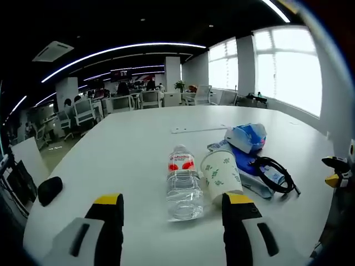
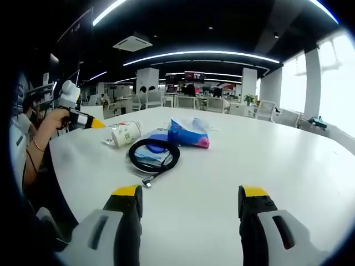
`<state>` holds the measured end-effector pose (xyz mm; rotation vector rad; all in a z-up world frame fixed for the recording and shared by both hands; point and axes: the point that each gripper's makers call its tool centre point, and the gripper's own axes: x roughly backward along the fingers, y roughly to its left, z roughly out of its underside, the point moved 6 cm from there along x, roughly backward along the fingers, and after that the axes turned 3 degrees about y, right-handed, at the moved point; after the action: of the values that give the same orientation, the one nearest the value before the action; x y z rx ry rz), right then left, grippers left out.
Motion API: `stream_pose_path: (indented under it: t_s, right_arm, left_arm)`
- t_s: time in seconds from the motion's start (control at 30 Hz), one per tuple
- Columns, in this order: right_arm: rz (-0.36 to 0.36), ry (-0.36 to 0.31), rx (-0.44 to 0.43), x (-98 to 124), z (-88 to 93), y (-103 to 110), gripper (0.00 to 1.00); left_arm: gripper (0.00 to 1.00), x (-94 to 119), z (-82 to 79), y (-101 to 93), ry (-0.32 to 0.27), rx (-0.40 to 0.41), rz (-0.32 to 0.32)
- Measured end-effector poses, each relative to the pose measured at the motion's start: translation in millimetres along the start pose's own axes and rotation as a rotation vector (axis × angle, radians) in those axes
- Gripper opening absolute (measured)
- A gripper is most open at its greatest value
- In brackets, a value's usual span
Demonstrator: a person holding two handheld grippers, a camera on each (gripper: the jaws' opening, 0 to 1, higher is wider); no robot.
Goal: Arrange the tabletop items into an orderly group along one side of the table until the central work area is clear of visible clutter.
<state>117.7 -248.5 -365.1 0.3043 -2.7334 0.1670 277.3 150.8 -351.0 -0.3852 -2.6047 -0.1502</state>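
Observation:
A clear water bottle [image 1: 183, 184] with a red label lies on its side on the white table [image 1: 122, 144]. Beside it on the right lies a patterned paper cup [image 1: 220, 174]. Beyond the cup are a blue tissue pack [image 1: 247, 137] and a coiled black cable [image 1: 274, 173] resting on a blue packet [image 1: 244, 160]. My left gripper [image 1: 173, 202] is open just short of the bottle and cup. My right gripper [image 2: 191, 197] is open over bare table, short of the cable [image 2: 154, 155], tissue pack [image 2: 188, 133] and cup [image 2: 126, 133]. A hand holds the left gripper [image 2: 83, 121] by the cup.
A thin white strip [image 1: 197, 129] lies further back on the table. A dark oval object [image 1: 50, 189] sits near the table's left edge. The right gripper's yellow tip [image 1: 338, 173] shows at the right. Office chairs and desks stand beyond the table.

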Motion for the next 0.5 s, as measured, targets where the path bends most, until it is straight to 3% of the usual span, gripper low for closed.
stream_pose_path:
  t_s: [0.5]
  right_arm:
    - [-0.012, 0.022, 0.007, -3, 4.4, 3, 0.67]
  left_arm:
    - [0.68, -11, -6.8, -1.7, 0.032, -0.048, 0.021]
